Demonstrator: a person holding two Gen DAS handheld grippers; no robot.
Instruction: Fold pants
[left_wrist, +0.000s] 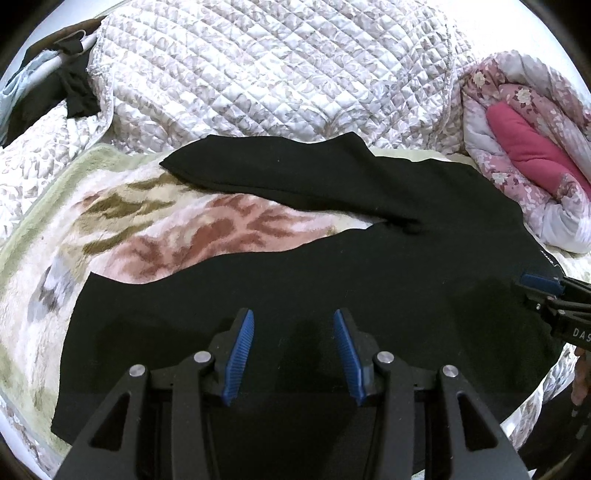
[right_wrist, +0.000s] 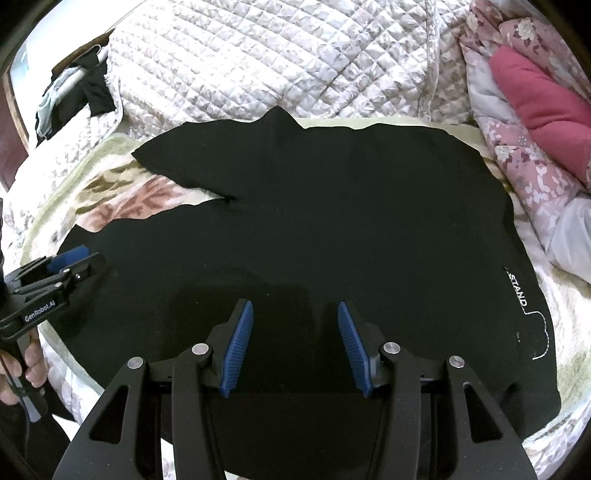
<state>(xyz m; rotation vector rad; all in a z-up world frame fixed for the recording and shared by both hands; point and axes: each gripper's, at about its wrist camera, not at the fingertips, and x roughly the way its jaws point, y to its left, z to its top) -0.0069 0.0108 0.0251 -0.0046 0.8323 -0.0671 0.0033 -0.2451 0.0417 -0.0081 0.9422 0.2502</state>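
Note:
Black pants (left_wrist: 369, 266) lie flat on a plush flowered blanket (left_wrist: 122, 221) on a bed. The two legs fork toward the left, the far leg (left_wrist: 280, 170) angled away from the near one. The waist end is on the right, with white "STAND" lettering (right_wrist: 518, 291). My left gripper (left_wrist: 293, 313) hovers open over the near leg, nothing between its blue pads. My right gripper (right_wrist: 294, 303) hovers open over the seat of the pants (right_wrist: 351, 221), also with nothing in it. Each gripper shows at the edge of the other's view: the right gripper (left_wrist: 543, 286), the left gripper (right_wrist: 75, 260).
A quilted white bedspread (left_wrist: 266, 70) is bunched up behind the pants. A pink flowered comforter (left_wrist: 524, 147) is heaped at the right. Dark clothes (left_wrist: 74, 88) lie at the far left. A hand (right_wrist: 31, 365) holds the left gripper's handle at the bed's near edge.

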